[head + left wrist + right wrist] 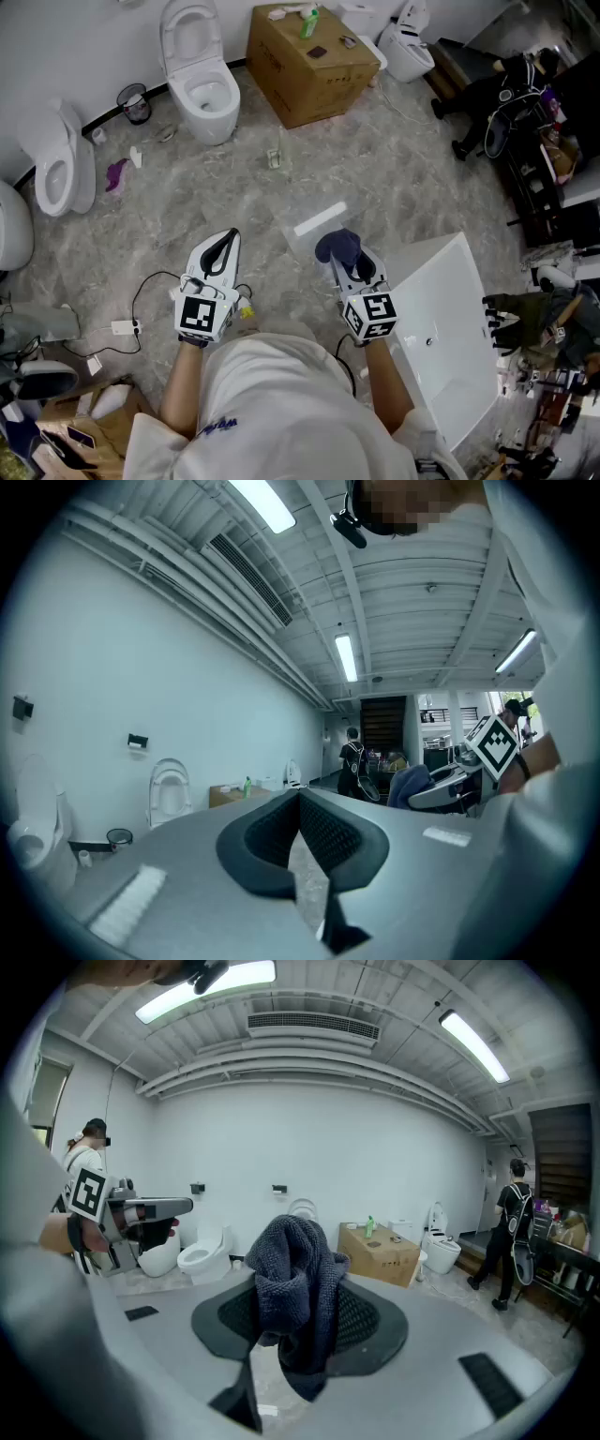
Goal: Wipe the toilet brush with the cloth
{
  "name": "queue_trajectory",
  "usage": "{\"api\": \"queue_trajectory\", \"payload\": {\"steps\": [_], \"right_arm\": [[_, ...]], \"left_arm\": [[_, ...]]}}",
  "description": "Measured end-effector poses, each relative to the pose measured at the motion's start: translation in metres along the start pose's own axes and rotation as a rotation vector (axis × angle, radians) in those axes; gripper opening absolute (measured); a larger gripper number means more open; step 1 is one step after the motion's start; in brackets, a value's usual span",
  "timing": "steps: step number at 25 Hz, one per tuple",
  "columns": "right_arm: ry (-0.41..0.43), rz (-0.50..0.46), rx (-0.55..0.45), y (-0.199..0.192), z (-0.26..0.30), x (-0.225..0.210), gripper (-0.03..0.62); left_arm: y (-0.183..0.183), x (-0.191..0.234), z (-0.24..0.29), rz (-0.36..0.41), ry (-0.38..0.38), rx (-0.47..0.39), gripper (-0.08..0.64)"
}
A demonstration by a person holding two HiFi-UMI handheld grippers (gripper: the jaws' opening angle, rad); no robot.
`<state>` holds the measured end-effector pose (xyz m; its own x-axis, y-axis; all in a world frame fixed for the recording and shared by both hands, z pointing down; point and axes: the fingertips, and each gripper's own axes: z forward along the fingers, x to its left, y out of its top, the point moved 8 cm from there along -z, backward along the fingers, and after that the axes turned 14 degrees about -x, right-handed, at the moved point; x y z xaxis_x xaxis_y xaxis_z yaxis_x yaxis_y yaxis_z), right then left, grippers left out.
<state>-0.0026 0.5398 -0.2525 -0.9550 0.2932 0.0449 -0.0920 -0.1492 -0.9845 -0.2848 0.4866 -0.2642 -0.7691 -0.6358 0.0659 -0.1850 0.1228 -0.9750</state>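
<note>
My right gripper (342, 264) is shut on a dark blue knitted cloth (337, 247), which bunches up over the jaws and hangs between them in the right gripper view (295, 1288). My left gripper (228, 238) is held beside it at about the same height. Its jaws stand together with nothing between them, as the left gripper view (300, 801) also shows. Both grippers hover over the marbled floor, roughly a hand's width apart. I cannot pick out a toilet brush for certain in any view.
A white toilet (208, 92) and a cardboard box (309, 61) stand ahead by the wall, with a small dark wire bin (136, 101) between that toilet and another toilet (61, 169). A white panel (441, 328) lies at my right. Cables (141, 300) trail at my left. People stand at far right (511, 94).
</note>
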Motion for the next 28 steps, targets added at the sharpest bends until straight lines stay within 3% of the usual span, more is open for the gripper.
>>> {"api": "queue_trajectory", "payload": {"steps": [6, 11, 16, 28], "right_arm": [[-0.027, 0.035, 0.044, -0.012, -0.014, 0.021, 0.167], [-0.027, 0.104, 0.158, -0.039, -0.028, 0.022, 0.170], [-0.073, 0.147, 0.188, -0.053, -0.038, -0.009, 0.175], [-0.120, 0.177, 0.271, -0.060, 0.004, -0.077, 0.181]], "left_arm": [[-0.020, 0.012, -0.024, -0.011, -0.002, 0.099, 0.000], [-0.034, 0.019, -0.018, 0.001, 0.028, 0.174, 0.000], [-0.038, 0.019, 0.002, 0.027, 0.016, 0.163, 0.000], [-0.070, 0.030, 0.070, 0.006, -0.013, 0.241, 0.000]]}}
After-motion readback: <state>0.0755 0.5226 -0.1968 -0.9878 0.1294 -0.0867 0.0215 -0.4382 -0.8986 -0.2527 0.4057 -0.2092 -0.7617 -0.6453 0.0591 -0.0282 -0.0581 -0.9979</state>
